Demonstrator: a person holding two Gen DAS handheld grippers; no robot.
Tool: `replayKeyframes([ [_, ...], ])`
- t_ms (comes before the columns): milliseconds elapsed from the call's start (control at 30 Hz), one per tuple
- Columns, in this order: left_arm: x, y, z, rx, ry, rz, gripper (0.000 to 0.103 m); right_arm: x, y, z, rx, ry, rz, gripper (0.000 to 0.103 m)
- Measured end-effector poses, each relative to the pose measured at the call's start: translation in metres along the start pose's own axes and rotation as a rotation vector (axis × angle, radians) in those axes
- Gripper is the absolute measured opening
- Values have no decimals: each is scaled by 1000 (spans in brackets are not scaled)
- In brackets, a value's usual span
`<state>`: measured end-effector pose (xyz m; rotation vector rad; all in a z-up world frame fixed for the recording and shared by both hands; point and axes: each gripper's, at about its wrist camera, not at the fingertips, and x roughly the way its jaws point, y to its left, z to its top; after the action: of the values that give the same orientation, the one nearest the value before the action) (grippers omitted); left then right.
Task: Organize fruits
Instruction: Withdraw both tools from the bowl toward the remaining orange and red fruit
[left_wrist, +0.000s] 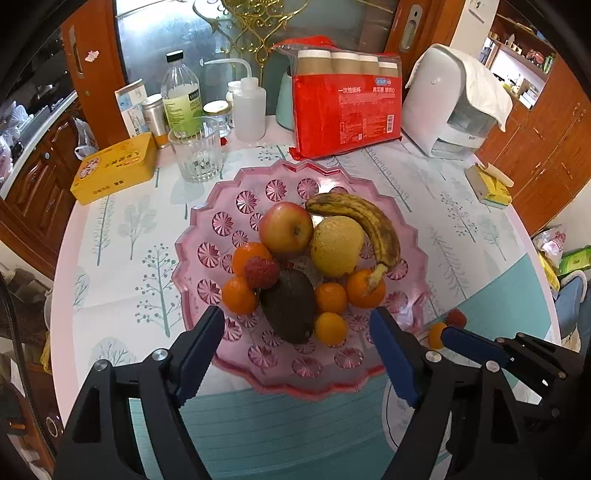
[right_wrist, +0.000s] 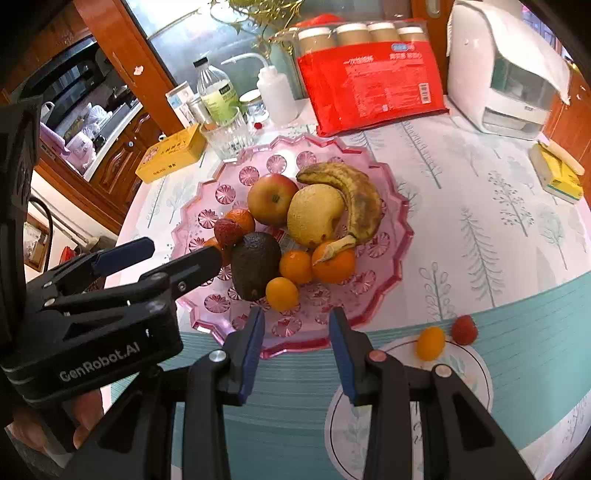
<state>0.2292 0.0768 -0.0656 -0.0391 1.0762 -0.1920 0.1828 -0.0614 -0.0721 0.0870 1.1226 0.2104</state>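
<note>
Grippers left (left_wrist: 297, 354) and right (right_wrist: 297, 350) hover spread wide, empty, beside the pink bowl (left_wrist: 207, 236); kumquat (right_wrist: 430, 343) lies outside the bowl.

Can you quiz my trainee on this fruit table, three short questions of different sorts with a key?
1. True or false: the banana lies outside the pink bowl.
2. Which fruits sit on the table outside the bowl?
3. Multiple choice: the right gripper is A) open and empty, B) shut on the avocado.

Key:
1. False, it is in the bowl.
2. A small orange fruit and a red lychee.
3. A.
</note>
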Motion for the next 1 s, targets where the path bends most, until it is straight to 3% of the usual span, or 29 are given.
replayKeyframes([
  [433,-49,-26,-21,21,-53,-16,85,-56,-20,-28,41,-77,-12,37],
  [700,-71,-51,-29,42,-93,-40,85,-98,-55,-43,87,-159,-93,37],
  [1000,-72,-82,-36,44,-92,-29,85,-132,-101,-37,126,-235,-130,37],
])
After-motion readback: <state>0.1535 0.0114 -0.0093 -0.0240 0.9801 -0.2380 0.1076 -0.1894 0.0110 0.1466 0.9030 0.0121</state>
